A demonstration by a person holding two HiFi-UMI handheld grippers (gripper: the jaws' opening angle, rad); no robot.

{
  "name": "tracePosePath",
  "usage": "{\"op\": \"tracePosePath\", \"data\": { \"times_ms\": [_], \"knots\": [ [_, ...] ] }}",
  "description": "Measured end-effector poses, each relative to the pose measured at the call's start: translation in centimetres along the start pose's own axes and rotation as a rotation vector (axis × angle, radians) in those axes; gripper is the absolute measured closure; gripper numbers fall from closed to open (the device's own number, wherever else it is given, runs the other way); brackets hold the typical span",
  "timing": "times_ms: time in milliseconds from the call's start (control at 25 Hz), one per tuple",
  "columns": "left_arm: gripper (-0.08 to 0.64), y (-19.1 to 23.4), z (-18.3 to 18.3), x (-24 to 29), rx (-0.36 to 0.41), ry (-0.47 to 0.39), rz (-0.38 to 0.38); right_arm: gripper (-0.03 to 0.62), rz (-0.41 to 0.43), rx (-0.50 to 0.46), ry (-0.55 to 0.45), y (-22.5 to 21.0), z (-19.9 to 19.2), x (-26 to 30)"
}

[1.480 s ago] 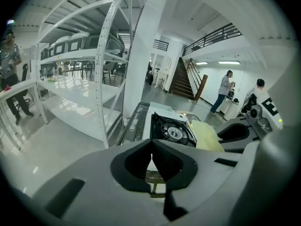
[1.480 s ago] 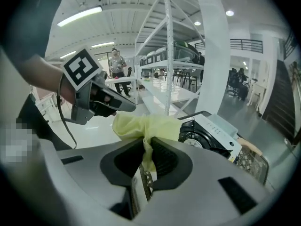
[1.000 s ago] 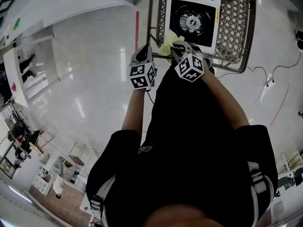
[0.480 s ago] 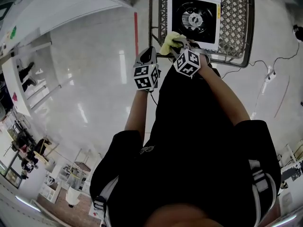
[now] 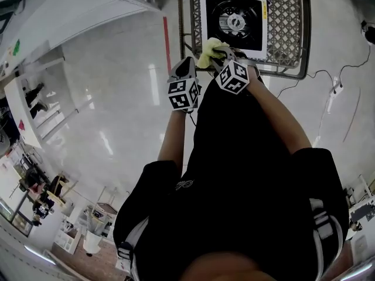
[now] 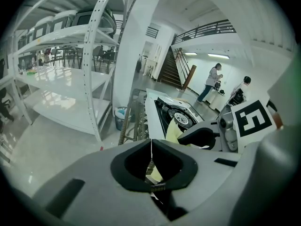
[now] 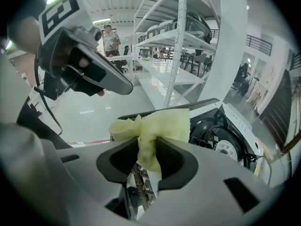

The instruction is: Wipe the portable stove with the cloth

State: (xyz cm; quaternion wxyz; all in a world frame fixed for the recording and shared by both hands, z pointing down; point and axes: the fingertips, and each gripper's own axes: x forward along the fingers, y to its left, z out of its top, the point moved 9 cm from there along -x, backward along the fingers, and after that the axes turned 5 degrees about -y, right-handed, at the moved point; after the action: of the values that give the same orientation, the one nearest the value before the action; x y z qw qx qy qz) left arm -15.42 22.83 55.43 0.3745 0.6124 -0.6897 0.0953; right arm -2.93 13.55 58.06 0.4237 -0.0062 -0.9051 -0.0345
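The portable stove (image 5: 234,19), white with a black top and a round burner, lies in a wire mesh basket (image 5: 285,22). A yellow cloth (image 5: 210,47) hangs at its near left corner. My right gripper (image 5: 221,52) is shut on the cloth. In the right gripper view the cloth (image 7: 155,126) bunches between the pads of the right gripper (image 7: 148,152); its jaws have just been opening, and the cloth is still pinched. The stove (image 7: 221,135) lies just beyond it. My left gripper (image 5: 187,64) hovers beside it on the left. The left gripper (image 6: 151,157) is shut on nothing.
The basket's dark metal frame (image 5: 180,16) runs along the stove's left side. White shelving (image 6: 70,79) stands to the left over a glossy white floor. A cable with a power strip (image 5: 330,101) lies on the floor to the right. People stand far off by a staircase (image 6: 211,81).
Both grippers have sunk slightly beside the stove's near left corner. The cloth has stayed in the right gripper.
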Motion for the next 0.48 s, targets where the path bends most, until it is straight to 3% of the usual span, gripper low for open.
{"op": "tracePosePath", "data": {
  "times_ms": [480],
  "knots": [
    [0.538,-1.0,0.5,1.5,0.040,0.033,-0.046,0.479,-0.015,0.048,0.001,-0.6,-1.8,-1.5]
  ]
}}
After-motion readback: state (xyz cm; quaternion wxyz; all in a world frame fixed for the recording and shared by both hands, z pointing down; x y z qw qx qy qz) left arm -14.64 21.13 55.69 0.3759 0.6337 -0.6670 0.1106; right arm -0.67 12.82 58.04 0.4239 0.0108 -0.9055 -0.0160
